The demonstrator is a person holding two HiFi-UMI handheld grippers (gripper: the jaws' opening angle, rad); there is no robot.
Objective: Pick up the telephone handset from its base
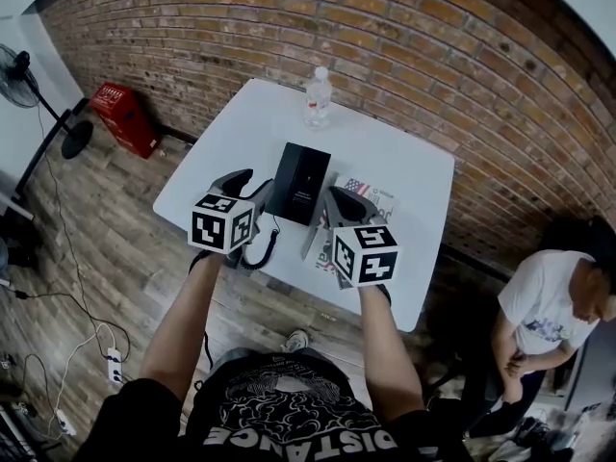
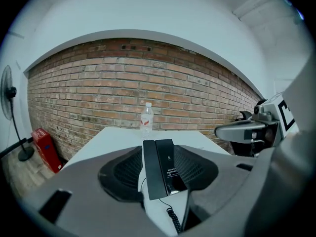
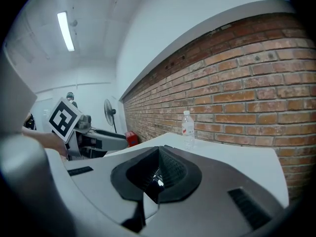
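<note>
A black telephone [image 1: 298,183] lies in the middle of the white table [image 1: 404,162], its handset [image 2: 149,174] resting along the left side of the base [image 2: 169,167]. A coiled cord [image 1: 262,250] trails off the near table edge. My left gripper [image 1: 248,189] hovers just left of the phone, open, and the phone shows ahead through the gap [image 2: 160,184] with nothing held. My right gripper [image 1: 339,208] hangs to the phone's right over a printed booklet [image 1: 373,192]. Its pads [image 3: 170,174] meet in the right gripper view, shut on nothing.
A clear water bottle [image 1: 318,96] stands at the table's far edge by the brick wall. A red box [image 1: 125,118] and a fan [image 1: 19,75] stand on the wooden floor at left. A person [image 1: 549,306] sits at the right. A power strip [image 1: 114,364] lies on the floor.
</note>
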